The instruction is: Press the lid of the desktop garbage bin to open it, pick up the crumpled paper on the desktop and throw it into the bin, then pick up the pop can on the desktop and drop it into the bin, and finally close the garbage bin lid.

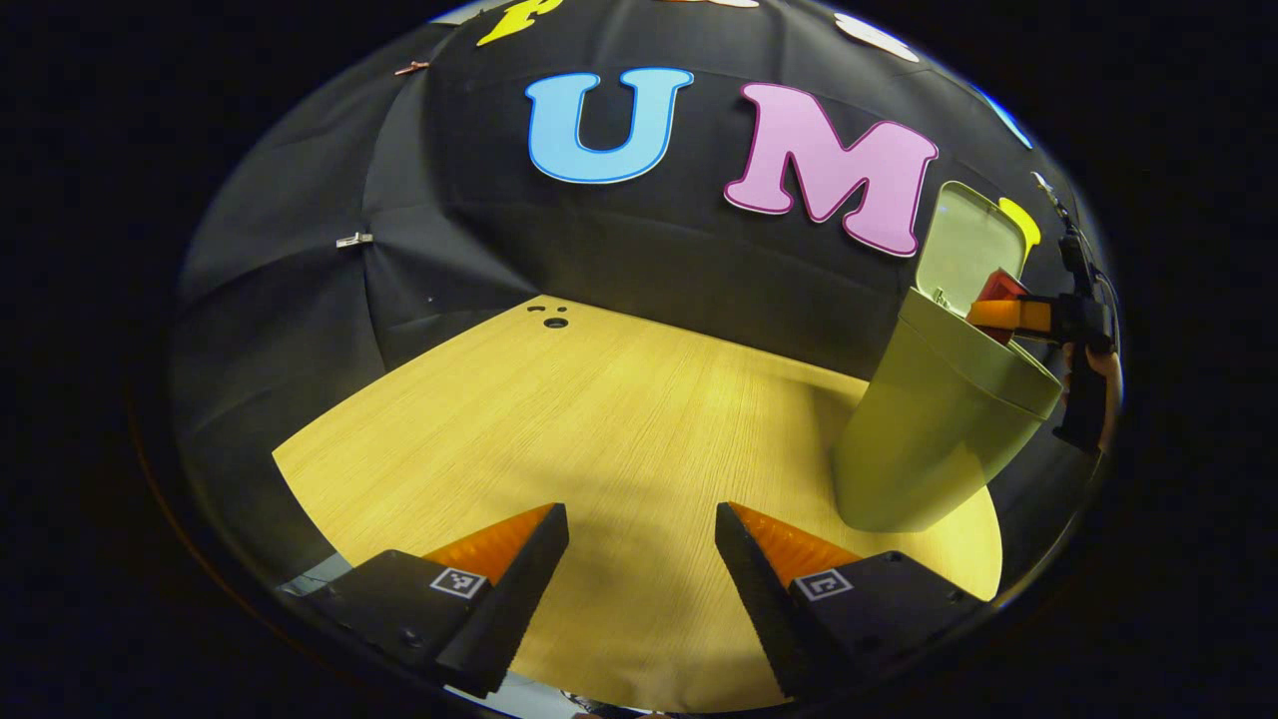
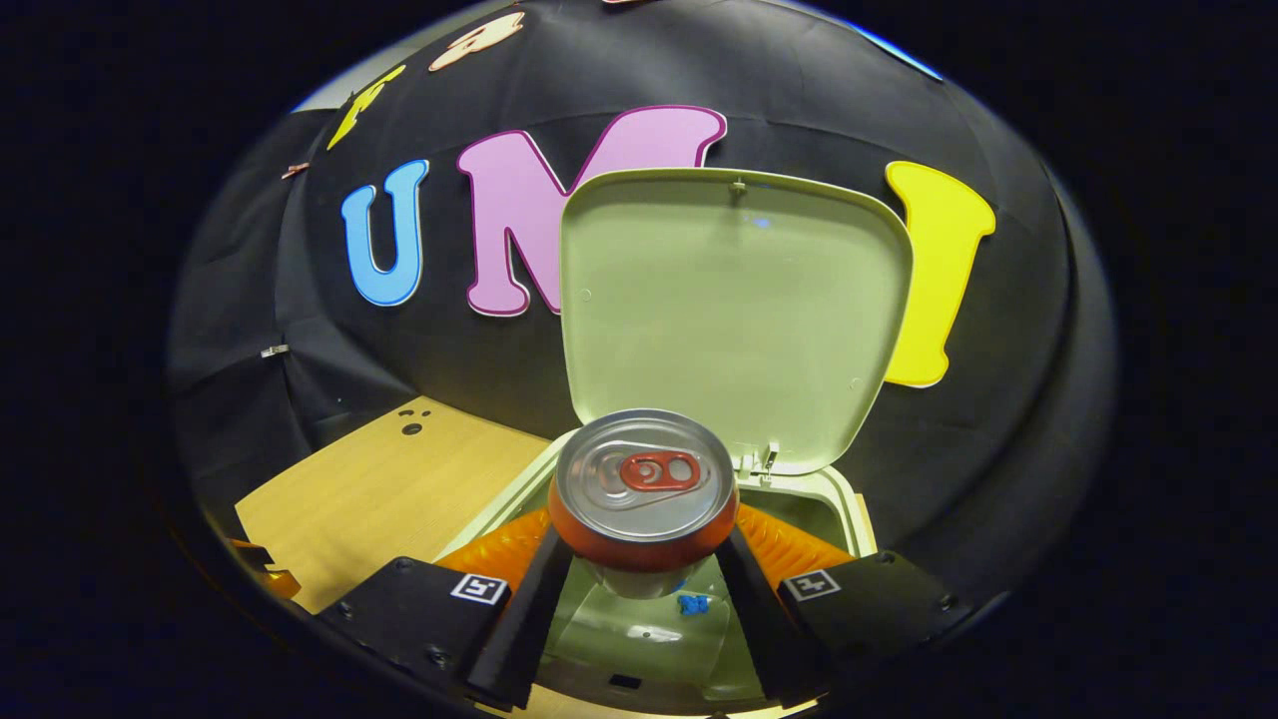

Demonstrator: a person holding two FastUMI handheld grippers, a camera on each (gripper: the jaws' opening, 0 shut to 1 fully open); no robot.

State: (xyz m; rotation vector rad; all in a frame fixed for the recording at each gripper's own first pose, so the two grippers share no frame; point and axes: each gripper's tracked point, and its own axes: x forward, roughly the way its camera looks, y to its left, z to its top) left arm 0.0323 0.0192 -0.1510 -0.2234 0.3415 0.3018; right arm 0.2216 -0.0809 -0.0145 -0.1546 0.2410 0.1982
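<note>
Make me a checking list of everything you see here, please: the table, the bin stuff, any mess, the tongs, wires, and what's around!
Surface: wooden table, bare where visible.
Job's things: bin stands with lid up; pop can upright above the bin's opening. Crumpled paper: not on the visible table.
Clutter: nothing seen.
Tongs: left tongs open, holding nothing, over the table; right tongs shut on the pop can.
Cables: a dark cable by the right tongs.
Surroundings: black cloth wall behind the table, held with clips.
</note>
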